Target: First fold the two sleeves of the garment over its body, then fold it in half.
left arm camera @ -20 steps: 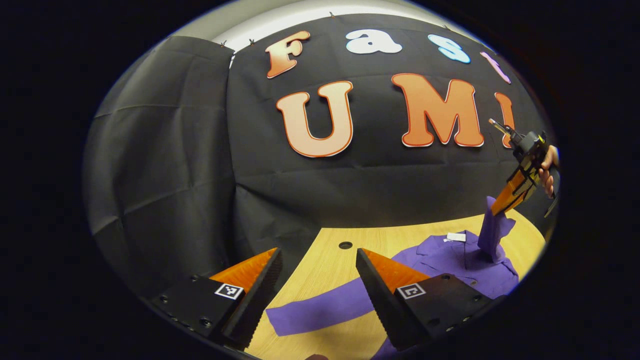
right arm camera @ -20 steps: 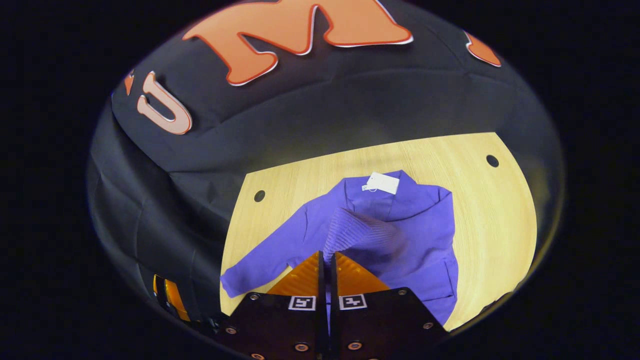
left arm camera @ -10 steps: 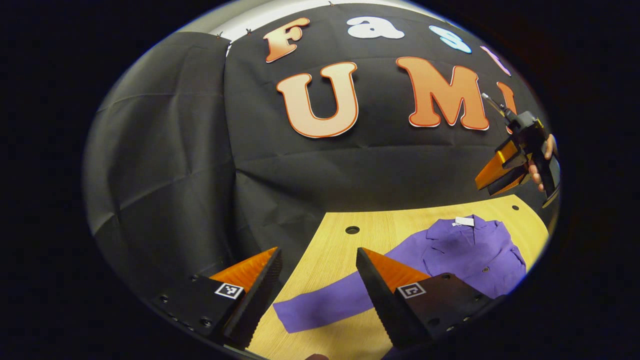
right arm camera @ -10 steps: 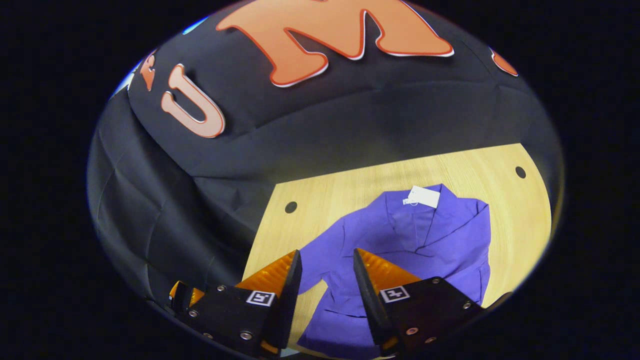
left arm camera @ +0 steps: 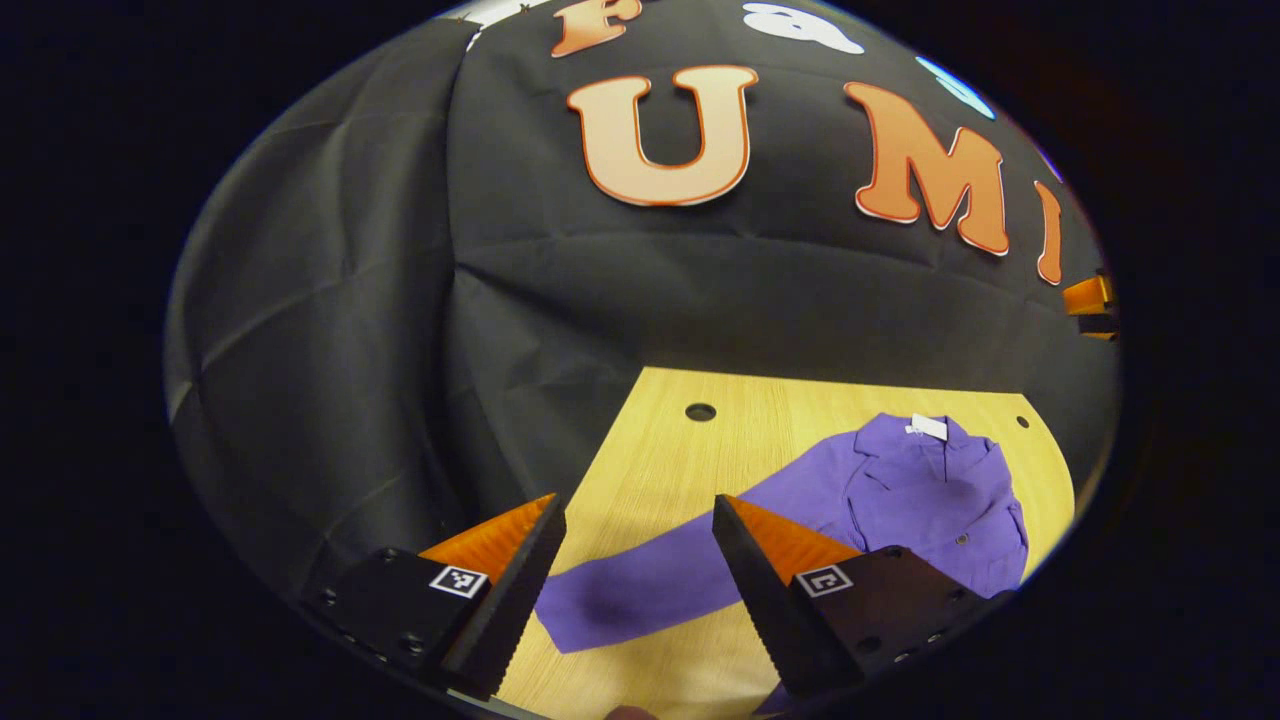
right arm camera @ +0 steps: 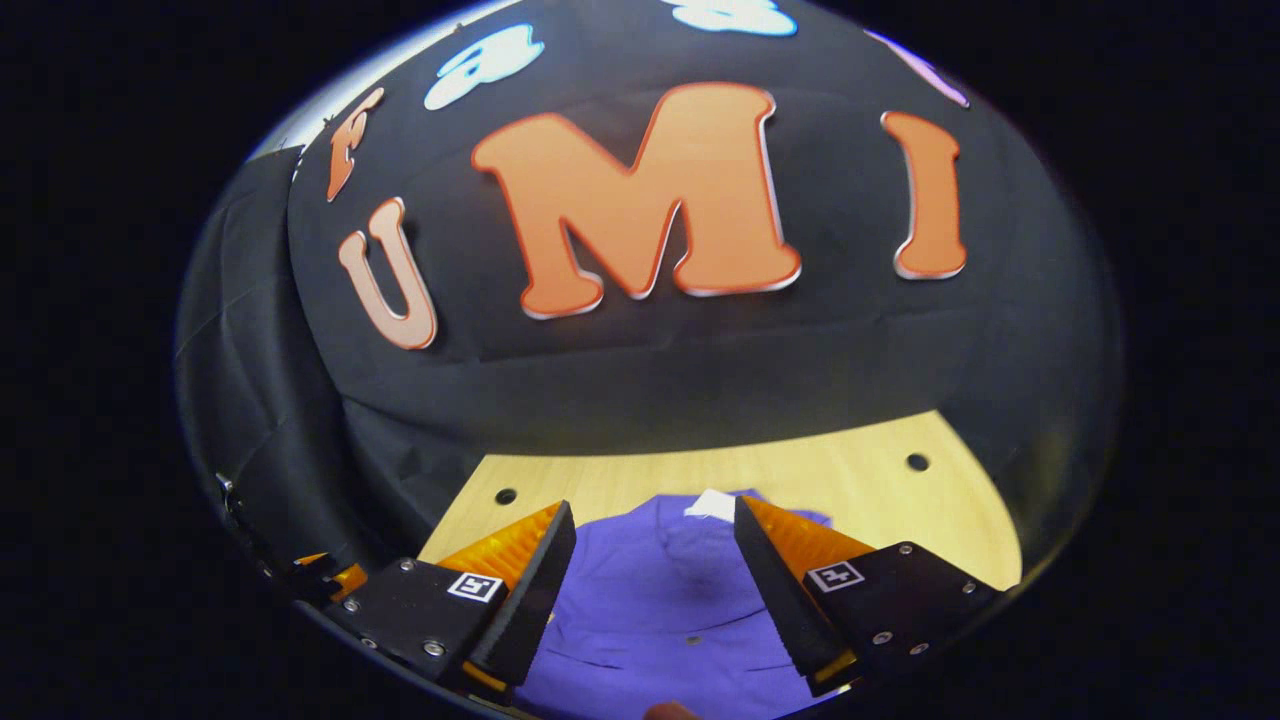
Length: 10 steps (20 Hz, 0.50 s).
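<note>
Your left gripper [left arm camera: 635,560] hung open just above the outstretched sleeve [left arm camera: 650,590] of the purple garment [left arm camera: 930,500] on the table [left arm camera: 660,460] — best pinched near the cuff. Your right gripper [right arm camera: 655,570] hovered open over its body.

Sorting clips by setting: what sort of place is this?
Likely a staged recording booth, not a home: black cloth wall, a bare wooden table with a purple shirt on it.

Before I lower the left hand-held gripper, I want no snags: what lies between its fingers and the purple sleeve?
Nothing: in the left gripper view, the open left hand-held gripper frames the sleeve on the table.
</note>
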{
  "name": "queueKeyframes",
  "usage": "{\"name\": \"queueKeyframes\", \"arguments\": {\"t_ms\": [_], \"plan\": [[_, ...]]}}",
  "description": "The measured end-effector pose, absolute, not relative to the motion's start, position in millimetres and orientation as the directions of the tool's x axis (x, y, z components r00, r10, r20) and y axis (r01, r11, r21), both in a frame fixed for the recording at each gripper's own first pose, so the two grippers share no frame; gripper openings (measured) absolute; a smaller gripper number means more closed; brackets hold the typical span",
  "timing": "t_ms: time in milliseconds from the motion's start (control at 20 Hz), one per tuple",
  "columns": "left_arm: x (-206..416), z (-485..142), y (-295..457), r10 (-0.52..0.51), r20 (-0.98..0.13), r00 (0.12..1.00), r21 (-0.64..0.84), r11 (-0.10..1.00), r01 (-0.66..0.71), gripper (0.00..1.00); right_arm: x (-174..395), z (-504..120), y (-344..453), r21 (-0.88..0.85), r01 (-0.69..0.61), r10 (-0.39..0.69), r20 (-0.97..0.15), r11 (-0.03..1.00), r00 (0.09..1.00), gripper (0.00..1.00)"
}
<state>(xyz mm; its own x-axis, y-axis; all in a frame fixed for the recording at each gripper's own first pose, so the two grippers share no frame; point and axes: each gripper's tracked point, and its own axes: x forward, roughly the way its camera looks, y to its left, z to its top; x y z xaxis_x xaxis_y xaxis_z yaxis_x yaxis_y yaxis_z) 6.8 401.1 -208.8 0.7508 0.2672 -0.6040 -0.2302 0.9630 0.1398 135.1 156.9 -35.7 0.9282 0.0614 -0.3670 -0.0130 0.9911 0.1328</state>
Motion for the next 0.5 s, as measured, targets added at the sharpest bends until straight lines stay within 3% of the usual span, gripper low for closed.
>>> {"name": "queueKeyframes", "arguments": {"t_ms": [250,500], "plan": [[-6.0,-257.6,402.2,0.175,-0.752,0.635,0.052,0.977,-0.208,0.96,94.3,19.2,95.2,0.048,0.125,-0.112,-0.221,0.991,0.969,0.94],[-26.4,-298.9,420.1,0.185,-0.863,0.470,0.063,0.963,-0.264,0.97,62.1,42.4,60.3,-0.028,0.207,-0.209,-0.164,0.978,0.964,0.94]]}}
